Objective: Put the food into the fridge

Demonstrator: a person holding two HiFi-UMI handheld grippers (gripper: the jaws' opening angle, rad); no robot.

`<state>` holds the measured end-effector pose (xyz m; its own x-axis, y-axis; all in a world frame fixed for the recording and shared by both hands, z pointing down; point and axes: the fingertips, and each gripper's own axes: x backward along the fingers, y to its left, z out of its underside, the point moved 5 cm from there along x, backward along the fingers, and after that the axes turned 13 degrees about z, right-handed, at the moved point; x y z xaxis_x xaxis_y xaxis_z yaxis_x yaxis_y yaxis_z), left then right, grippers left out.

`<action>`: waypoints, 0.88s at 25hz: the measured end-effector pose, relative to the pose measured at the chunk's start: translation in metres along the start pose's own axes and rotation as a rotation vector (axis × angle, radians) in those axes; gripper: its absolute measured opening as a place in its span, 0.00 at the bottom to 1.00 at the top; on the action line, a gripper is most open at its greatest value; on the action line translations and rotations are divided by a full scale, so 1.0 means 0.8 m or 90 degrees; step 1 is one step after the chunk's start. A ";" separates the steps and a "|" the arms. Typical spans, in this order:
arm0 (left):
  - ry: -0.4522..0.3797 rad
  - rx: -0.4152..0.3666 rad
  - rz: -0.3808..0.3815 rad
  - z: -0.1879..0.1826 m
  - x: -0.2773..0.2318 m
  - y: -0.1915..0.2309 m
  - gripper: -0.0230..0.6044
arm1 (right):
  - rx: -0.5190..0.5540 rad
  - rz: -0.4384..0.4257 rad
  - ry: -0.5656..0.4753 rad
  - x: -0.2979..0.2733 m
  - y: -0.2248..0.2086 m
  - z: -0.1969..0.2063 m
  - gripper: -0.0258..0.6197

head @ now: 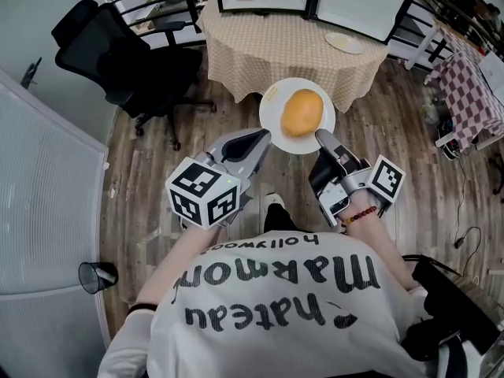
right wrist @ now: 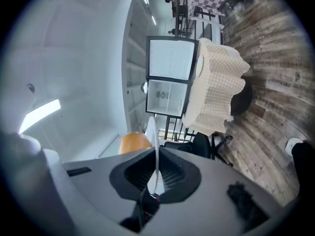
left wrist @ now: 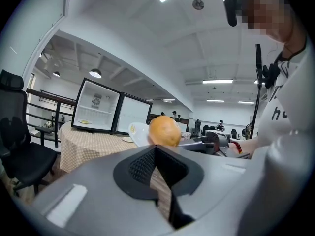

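A checked-cloth table (head: pixel 268 46) is seen at twelve o'clock in the head view, with an open mini fridge (left wrist: pixel 96 107) set on it. By the table's six o'clock edge a white plate (head: pixel 274 120) is held, its five o'clock rim pinched between the closed jaws of the right gripper (head: pixel 323 136). The round orange food (head: pixel 302 113) is carried on the plate. The left gripper (head: pixel 262 138), at the plate's eight o'clock, is closed on nothing.
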<state>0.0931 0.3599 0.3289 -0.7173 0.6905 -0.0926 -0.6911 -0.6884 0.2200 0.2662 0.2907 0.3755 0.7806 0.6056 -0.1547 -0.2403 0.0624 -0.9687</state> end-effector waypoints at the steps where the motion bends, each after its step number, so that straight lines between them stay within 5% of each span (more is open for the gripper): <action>1: 0.000 0.003 -0.002 -0.007 -0.006 0.018 0.05 | 0.001 0.000 0.004 -0.018 0.004 -0.011 0.08; 12: -0.004 0.015 -0.038 -0.055 -0.089 0.167 0.05 | 0.016 0.006 0.033 -0.169 0.008 -0.140 0.08; 22: -0.038 0.026 -0.033 -0.067 -0.151 0.240 0.05 | 0.021 0.003 0.064 -0.248 -0.008 -0.212 0.08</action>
<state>0.0424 0.1328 0.3299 -0.6738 0.7374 -0.0472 -0.7217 -0.6431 0.2562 0.2110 0.0356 0.3793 0.8332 0.5230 -0.1796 -0.2620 0.0874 -0.9611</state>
